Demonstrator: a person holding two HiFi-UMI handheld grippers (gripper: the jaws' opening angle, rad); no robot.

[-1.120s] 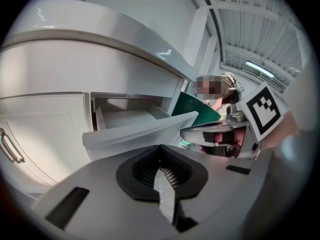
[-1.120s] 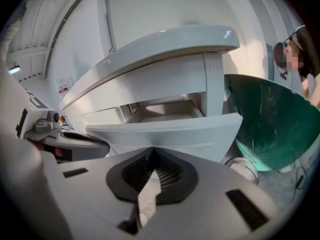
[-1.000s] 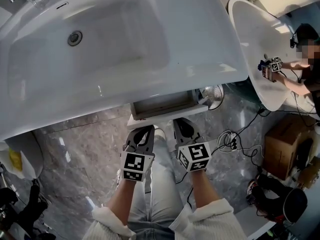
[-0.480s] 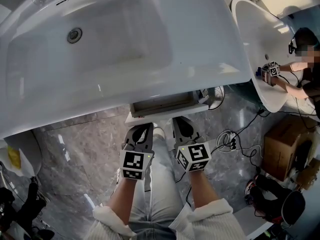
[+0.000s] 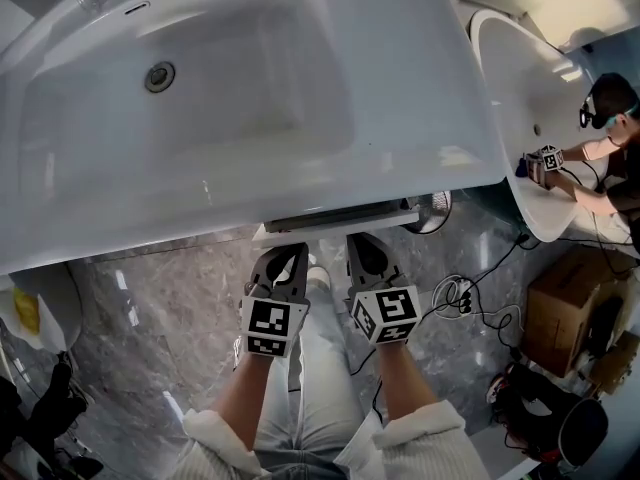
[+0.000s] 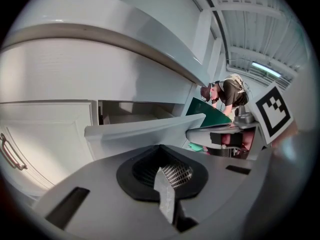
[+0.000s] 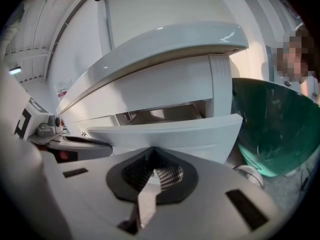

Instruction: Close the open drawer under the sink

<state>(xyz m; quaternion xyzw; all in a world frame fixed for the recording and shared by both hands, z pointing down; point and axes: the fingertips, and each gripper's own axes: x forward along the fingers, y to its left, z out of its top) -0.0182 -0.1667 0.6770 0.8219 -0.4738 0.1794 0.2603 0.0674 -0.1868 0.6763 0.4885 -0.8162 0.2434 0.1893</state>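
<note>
The white drawer (image 5: 335, 224) sticks out a little from under the big white sink (image 5: 420, 118); only a thin strip of its inside shows. Both grippers point at its front panel, side by side above the person's legs. My left gripper (image 5: 283, 260) is shut and empty, its tips right at the panel's left half. My right gripper (image 5: 364, 253) is also shut and empty, at the right half. The left gripper view has the drawer front (image 6: 145, 131) just beyond the shut left gripper (image 6: 161, 154). The right gripper view shows the same panel (image 7: 170, 133) past the shut right gripper (image 7: 153, 156).
A cabinet door with a handle (image 6: 12, 154) stands left of the drawer. A white tub (image 5: 520, 98) with another person (image 5: 612, 133) working at it lies to the right. A small fan (image 5: 436, 208), cables (image 5: 455, 293) and a cardboard box (image 5: 562, 308) sit on the marble floor.
The drawer has slid inward under the sink: its open inside has shrunk to a thin strip. Both grippers have moved forward with it, still shut.
</note>
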